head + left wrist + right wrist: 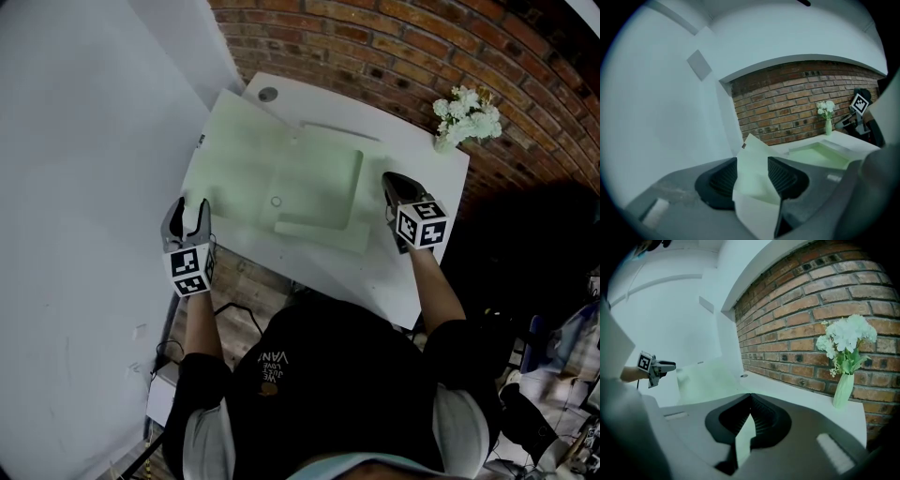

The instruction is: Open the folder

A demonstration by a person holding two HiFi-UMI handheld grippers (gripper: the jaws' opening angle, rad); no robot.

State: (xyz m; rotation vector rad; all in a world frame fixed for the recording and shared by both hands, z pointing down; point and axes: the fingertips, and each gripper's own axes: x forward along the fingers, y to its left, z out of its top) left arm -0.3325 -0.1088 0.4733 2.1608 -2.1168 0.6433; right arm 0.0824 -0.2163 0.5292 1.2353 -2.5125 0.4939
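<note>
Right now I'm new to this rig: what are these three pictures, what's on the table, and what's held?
There is no robot here: a person holds a two-jaw tool in each hand. One picture comes from a camera on the person's head, looking steeply down. The other two come from cameras riding on each tool, looking along its jaws. On the white table lies a pale green folder. White flowers stand in a vase at the far corner by a brick wall. The left tool pinches a corner of the folder's raised cover. The right tool is closed on the folder's opposite edge, apparently steadying it.
</note>
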